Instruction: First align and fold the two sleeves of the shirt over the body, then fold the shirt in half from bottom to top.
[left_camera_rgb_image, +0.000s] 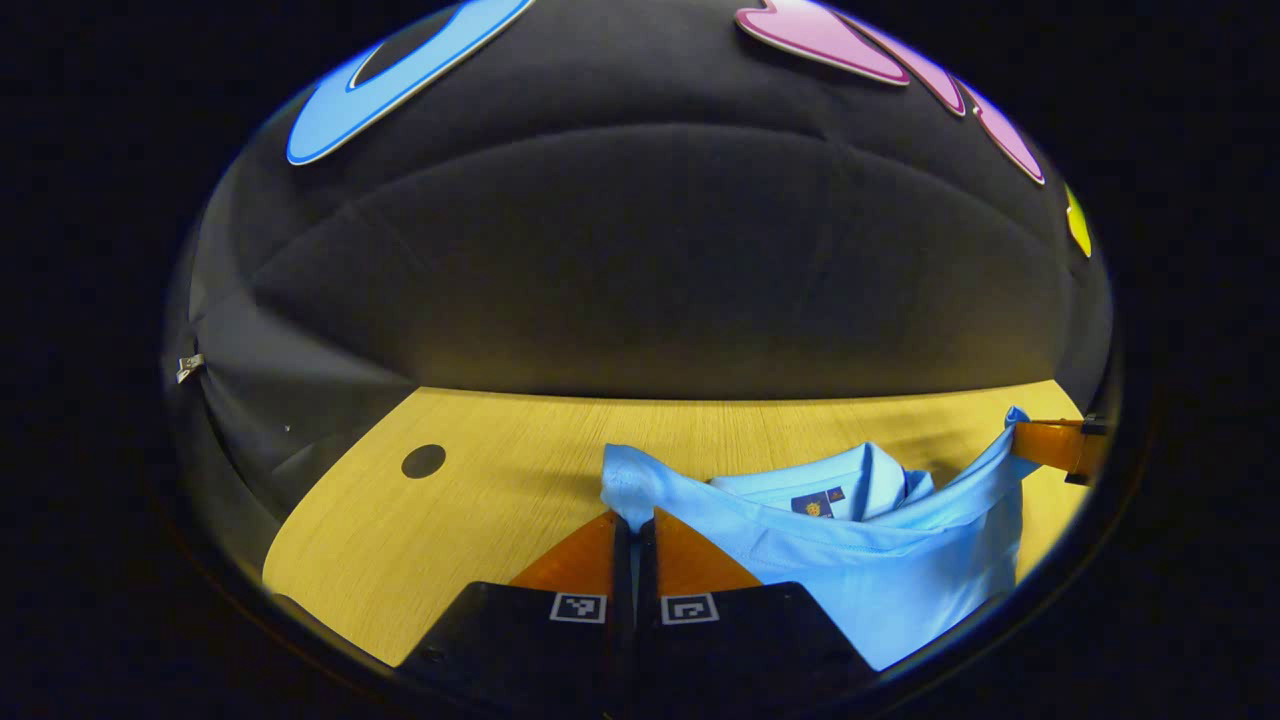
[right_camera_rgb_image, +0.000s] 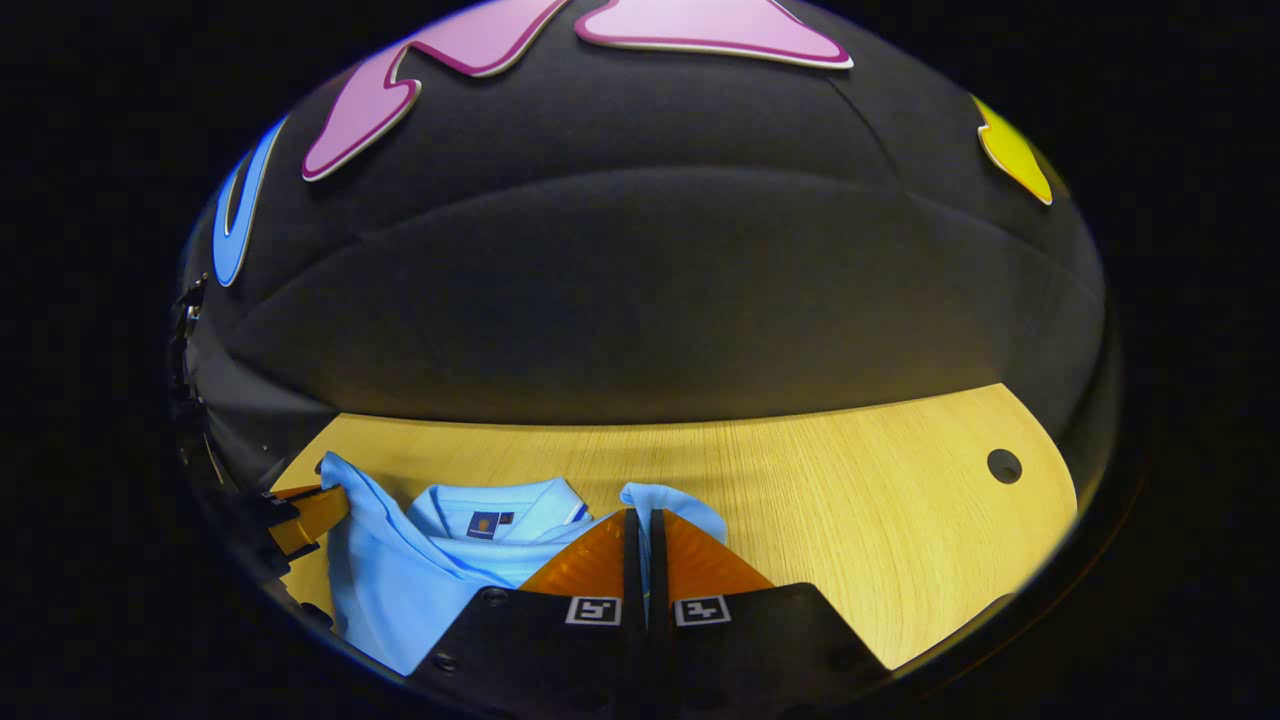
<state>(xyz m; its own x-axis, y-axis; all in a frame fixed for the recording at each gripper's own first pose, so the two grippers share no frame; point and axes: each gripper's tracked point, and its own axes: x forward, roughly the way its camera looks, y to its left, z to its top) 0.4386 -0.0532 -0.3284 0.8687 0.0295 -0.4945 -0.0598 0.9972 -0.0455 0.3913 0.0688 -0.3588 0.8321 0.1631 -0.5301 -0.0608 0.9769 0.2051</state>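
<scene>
Left tongs (left_camera_rgb_image: 633, 520) are seen in the left gripper view with the fingers drawn nearly together and a corner of the light blue shirt (left_camera_rgb_image: 880, 560) pinched between them; a small bunch of cloth stands up just above the fingertips. From that pinch the lifted edge of the shirt runs across to the right of the view, where it is held at its other corner by the right tongs (left_camera_rgb_image: 1020, 440), seen at the far right edge. The edge is stretched between the two pinch points and sags slightly in the middle. Behind the raised edge the collar (left_camera_rgb_image: 860, 480) is seen, with a small dark label (left_camera_rgb_image: 815, 503) inside the neck; the label is too small to be read. In the right gripper view the right tongs (right_camera_rgb_image: 645, 520) are likewise narrowed onto a corner of the shirt (right_camera_rgb_image: 400, 590), cloth showing in the slit between the fingers and bunched just above them. The left tongs (right_camera_rgb_image: 330, 490) are seen at the far left of that view, gripping the opposite corner. The rest of the shirt lies on the wooden worktop (left_camera_rgb_image: 480, 500), toward its near side. A round dark hole (left_camera_rgb_image: 423, 461) is noted in the worktop, well apart from the shirt.
</scene>
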